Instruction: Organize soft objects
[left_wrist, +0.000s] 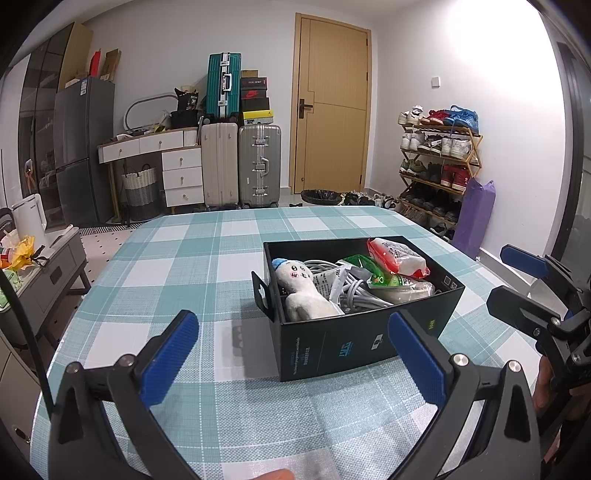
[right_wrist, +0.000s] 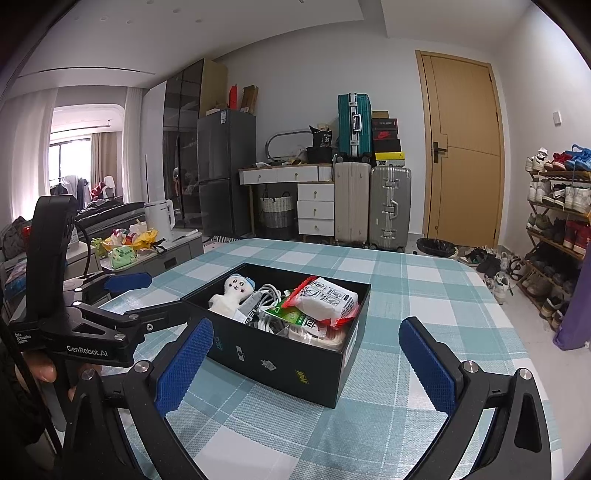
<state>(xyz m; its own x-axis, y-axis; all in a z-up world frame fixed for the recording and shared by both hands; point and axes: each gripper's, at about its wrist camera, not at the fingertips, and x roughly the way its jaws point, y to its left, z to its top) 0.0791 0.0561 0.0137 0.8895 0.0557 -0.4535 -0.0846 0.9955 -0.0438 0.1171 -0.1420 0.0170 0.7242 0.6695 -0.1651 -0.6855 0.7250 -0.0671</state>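
Observation:
A black box (left_wrist: 354, 343) (right_wrist: 280, 354) sits on the checked tablecloth. It holds a white plush doll (left_wrist: 303, 291) (right_wrist: 232, 291), grey cables (left_wrist: 351, 291) (right_wrist: 267, 299), a green packet (left_wrist: 384, 278) (right_wrist: 291, 314) and a red-and-white packet (left_wrist: 399, 256) (right_wrist: 328, 297). My left gripper (left_wrist: 293, 354) is open and empty, just in front of the box. It also shows in the right wrist view (right_wrist: 147, 295) to the left of the box. My right gripper (right_wrist: 304, 363) is open and empty in front of the box. It shows at the right edge of the left wrist view (left_wrist: 517, 277).
The table (left_wrist: 184, 266) (right_wrist: 424, 295) has a teal and white checked cloth. Behind it stand suitcases (left_wrist: 240, 162), a white drawer desk (left_wrist: 177, 158), a wooden door (left_wrist: 332, 103) and a shoe rack (left_wrist: 439, 162). A low grey cabinet (left_wrist: 48, 273) is to the left.

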